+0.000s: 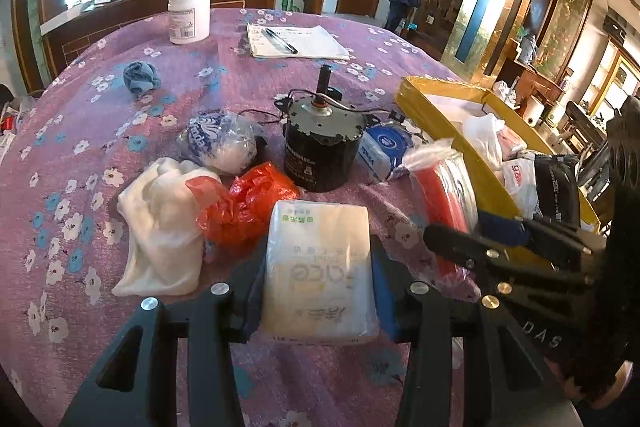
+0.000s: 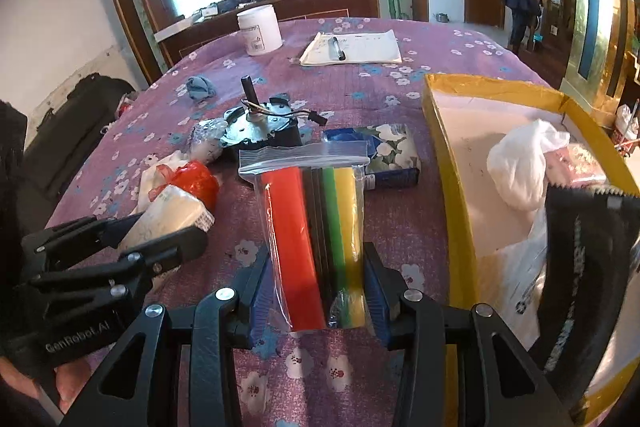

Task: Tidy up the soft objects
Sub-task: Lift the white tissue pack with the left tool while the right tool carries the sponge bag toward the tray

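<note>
My left gripper (image 1: 318, 291) is shut on a white tissue pack (image 1: 320, 259), its blue pads pressing both long sides just above the purple flowered tablecloth (image 1: 80, 147). My right gripper (image 2: 316, 291) is shut on a clear zip bag (image 2: 308, 219) that holds red, black, green and yellow rolls. The two grippers are side by side: the left gripper (image 2: 160, 235) with the tissue pack (image 2: 168, 215) shows at the left of the right wrist view. The right gripper (image 1: 468, 227) with the zip bag (image 1: 440, 187) shows beside the yellow box (image 1: 440, 99).
A black motor (image 1: 320, 151) stands mid-table, among a red plastic bag (image 1: 248, 203), a white cloth (image 1: 160, 219), a blue-printed bag (image 1: 220, 143) and a floral pack (image 2: 392, 151). Farther back are a blue rag (image 1: 140, 77), a jar (image 1: 189, 15) and papers (image 1: 296, 41). The yellow box (image 2: 452, 163) holds several bags.
</note>
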The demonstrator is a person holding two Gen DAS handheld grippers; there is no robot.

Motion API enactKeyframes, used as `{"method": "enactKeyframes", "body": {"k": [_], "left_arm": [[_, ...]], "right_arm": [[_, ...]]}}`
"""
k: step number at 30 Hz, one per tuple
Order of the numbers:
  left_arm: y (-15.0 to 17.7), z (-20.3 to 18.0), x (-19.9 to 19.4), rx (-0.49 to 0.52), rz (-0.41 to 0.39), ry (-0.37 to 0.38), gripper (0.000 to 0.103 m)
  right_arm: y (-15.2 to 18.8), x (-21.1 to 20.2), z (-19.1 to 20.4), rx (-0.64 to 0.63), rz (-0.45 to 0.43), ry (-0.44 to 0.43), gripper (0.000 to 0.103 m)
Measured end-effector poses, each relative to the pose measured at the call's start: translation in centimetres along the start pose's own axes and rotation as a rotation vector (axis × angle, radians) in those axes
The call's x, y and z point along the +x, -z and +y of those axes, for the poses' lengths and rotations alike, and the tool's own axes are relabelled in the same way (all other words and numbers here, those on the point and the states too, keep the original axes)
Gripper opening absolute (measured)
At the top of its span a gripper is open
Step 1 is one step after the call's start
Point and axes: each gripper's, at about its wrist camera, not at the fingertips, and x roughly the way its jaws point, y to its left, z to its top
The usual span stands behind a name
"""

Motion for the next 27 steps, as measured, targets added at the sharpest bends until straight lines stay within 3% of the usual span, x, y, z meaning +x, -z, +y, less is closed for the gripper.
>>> {"method": "enactKeyframes", "body": {"k": [15,27], "left_arm": [[-0.2,0.0,0.0,0.009,-0.045,-0.095,0.044],[0.0,-0.3,-0.5,0.022,-0.062,-0.117,0.044]], "right_arm": [[0.0,-0.6,0.4,-0.02,-0.04,0.011,0.045],[0.1,-1.4,0.6,-0.027,-0.078,0.032,0.045]]}}
